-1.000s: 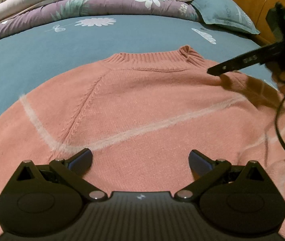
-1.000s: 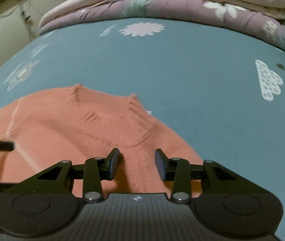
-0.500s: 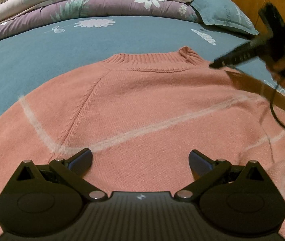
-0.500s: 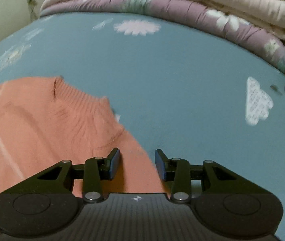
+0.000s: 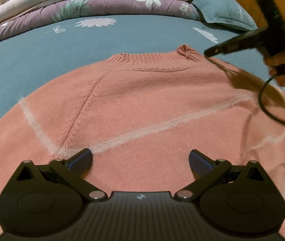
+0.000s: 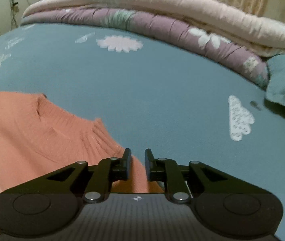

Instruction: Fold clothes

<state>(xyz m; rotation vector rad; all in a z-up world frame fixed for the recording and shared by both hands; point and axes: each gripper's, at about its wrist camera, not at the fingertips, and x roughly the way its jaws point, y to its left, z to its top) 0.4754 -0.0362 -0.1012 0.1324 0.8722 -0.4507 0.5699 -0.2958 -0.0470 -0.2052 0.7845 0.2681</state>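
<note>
- Sweater (image 5: 142,108): one salmon-pink knit with pale stripes, lying flat and spread on the blue bed sheet (image 5: 42,46), neckband toward the stacked quilts (image 5: 94,4). No fold is made yet.
- Left gripper (image 5: 140,158): jaws wide apart, poised over the chest of the knit, holding nothing.
- Right gripper (image 6: 138,160): jaws have just been closing to a narrow gap at the shoulder edge beside the neckband; fabric lies between them, but whether the pads actually pinch it I cannot tell.
- Risk: a shallow bite on the loose knit may slip as the shoulder lifts, dropping the edge.
- Risk: with the left jaws unclamped, a pull could drag the whole garment and skew the fold.
- Count: one sweater, two grippers, two quilts, one pillow (image 5: 222,12).
</note>
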